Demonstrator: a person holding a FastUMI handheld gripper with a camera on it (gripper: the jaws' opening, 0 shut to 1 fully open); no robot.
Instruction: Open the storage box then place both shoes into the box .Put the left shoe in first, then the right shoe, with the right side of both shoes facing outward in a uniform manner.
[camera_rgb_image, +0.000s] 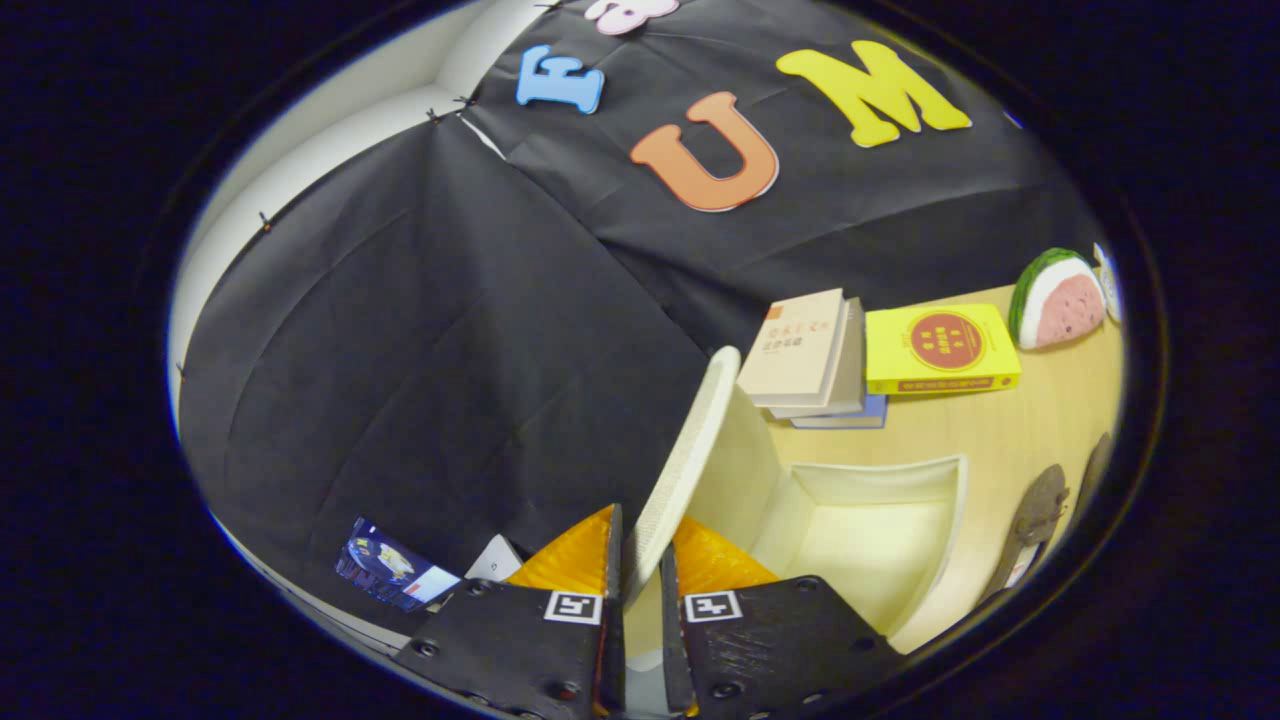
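Note:
My gripper (640, 560) is shut on the cream lid (690, 455) of the storage box, with one finger on each side of the lid's edge. The lid stands raised, nearly upright, hinged at the box's near side. The cream storage box (945, 530) lies open just beyond and to the right of the fingers, and its inside looks bare. A dark shoe (1035, 515) lies on the wooden table right of the box, with part of a second shoe (1093, 465) behind it.
Beyond the box lie a beige book (800, 350) stacked on another, and a yellow book (940, 348). A watermelon-slice toy (1058, 298) sits at the far right. Left of the fingers lie a dark blue card (390, 568) and a white card (495, 560).

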